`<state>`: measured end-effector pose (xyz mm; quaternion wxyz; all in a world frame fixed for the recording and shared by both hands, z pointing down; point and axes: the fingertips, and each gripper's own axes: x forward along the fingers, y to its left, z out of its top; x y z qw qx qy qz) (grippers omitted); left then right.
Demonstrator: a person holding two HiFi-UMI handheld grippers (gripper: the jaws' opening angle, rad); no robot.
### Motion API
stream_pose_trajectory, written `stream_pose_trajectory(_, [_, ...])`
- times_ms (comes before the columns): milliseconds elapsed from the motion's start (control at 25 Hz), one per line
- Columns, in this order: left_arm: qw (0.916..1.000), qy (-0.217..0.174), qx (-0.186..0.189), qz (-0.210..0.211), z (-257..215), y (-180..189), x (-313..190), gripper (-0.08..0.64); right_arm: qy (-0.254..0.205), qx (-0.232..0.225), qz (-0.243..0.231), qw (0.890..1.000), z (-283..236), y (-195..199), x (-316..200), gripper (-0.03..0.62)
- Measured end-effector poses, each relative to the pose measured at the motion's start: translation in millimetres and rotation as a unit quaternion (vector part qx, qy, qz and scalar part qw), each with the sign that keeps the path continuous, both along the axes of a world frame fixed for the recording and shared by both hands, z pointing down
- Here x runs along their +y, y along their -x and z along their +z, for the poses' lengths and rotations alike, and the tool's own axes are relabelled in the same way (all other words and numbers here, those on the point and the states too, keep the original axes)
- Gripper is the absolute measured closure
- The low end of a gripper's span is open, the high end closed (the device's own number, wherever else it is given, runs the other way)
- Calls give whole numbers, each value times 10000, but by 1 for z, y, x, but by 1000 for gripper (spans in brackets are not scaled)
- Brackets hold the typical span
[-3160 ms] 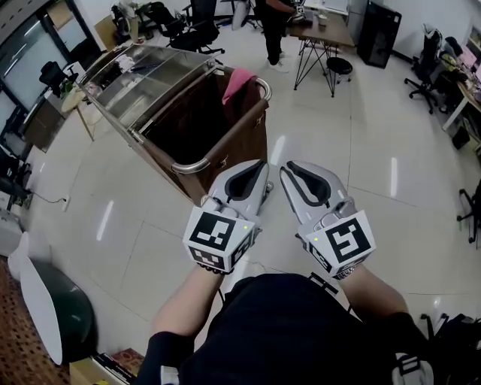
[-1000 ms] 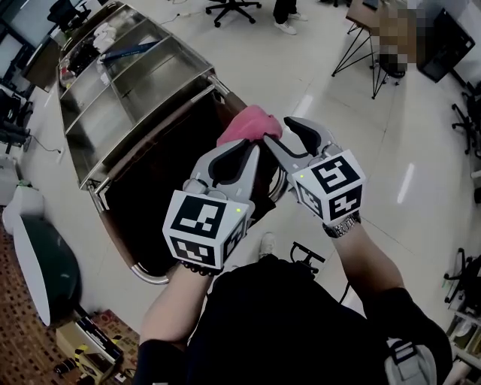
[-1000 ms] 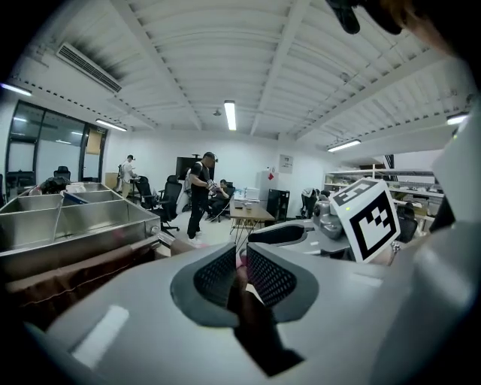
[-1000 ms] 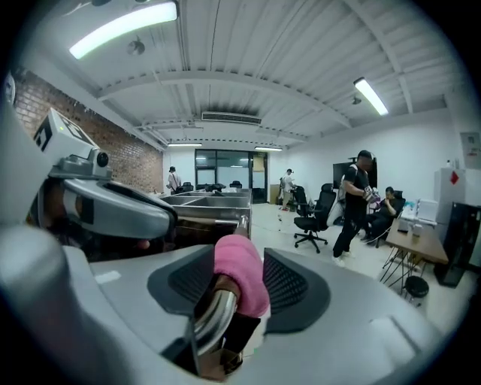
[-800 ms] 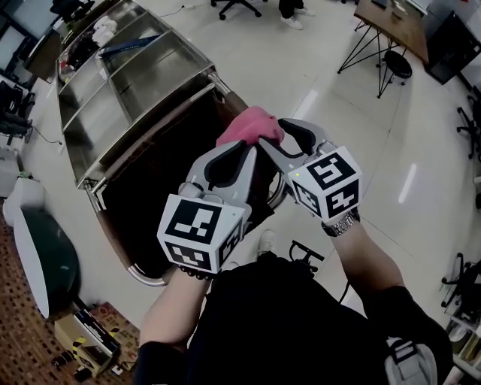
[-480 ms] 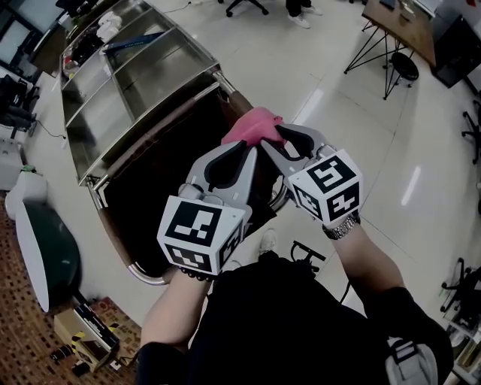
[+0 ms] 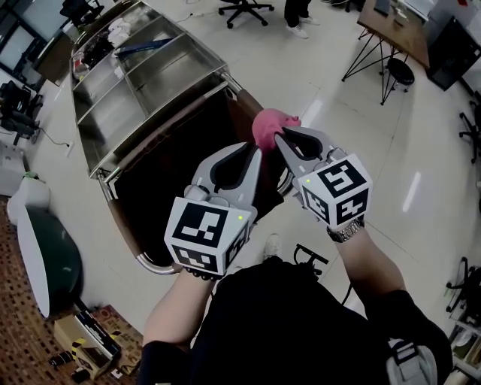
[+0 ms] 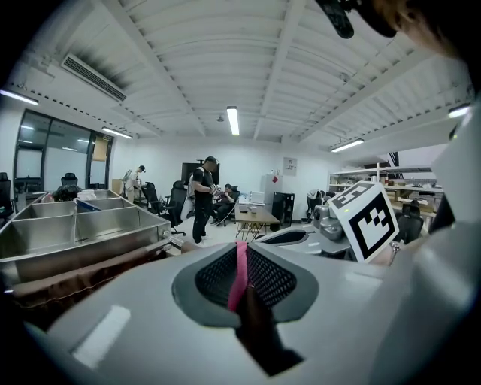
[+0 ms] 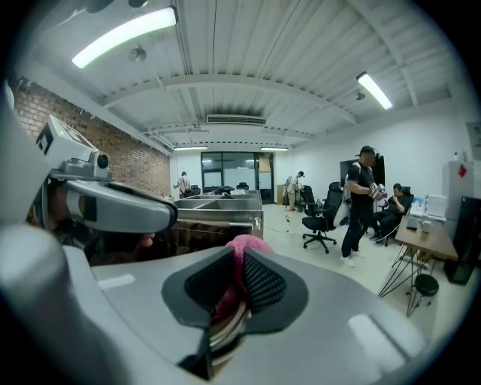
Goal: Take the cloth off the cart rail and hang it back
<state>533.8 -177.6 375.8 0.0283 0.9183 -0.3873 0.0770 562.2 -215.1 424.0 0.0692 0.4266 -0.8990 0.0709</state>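
A pink cloth [image 7: 269, 126] is bunched at the near right corner of the steel-topped cart [image 7: 154, 79], above its chrome rail [image 7: 149, 265]. My right gripper [image 7: 282, 140] has just been closing, and its jaws are now shut on the cloth. In the right gripper view the cloth [image 9: 248, 245] is pinched in the right gripper [image 9: 236, 280]. My left gripper [image 7: 252, 153] is shut beside it, just left of the cloth, holding nothing. In the left gripper view the cloth [image 8: 240, 272] shows only as a pink sliver past the shut left gripper [image 8: 240, 259].
The cart's brown side panel [image 7: 184, 143] lies under both grippers, and its far bins [image 7: 113, 37] hold small items. A black-legged table [image 7: 379, 34], a stool [image 7: 400, 71] and office chairs [image 7: 244, 7] stand beyond. A dark rounded object [image 7: 49, 263] lies at left.
The right gripper's jaws have closed on the pink cloth. The cloth is now bunched tighter and sits further right, with both grippers shifted slightly along with it.
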Motion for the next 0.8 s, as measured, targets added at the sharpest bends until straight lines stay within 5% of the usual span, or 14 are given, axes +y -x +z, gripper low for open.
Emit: stream_pose_trajectory(800, [9949,-731,282,643,-94,82,172,534,-1077,145,768,9911,-130,66,183,569])
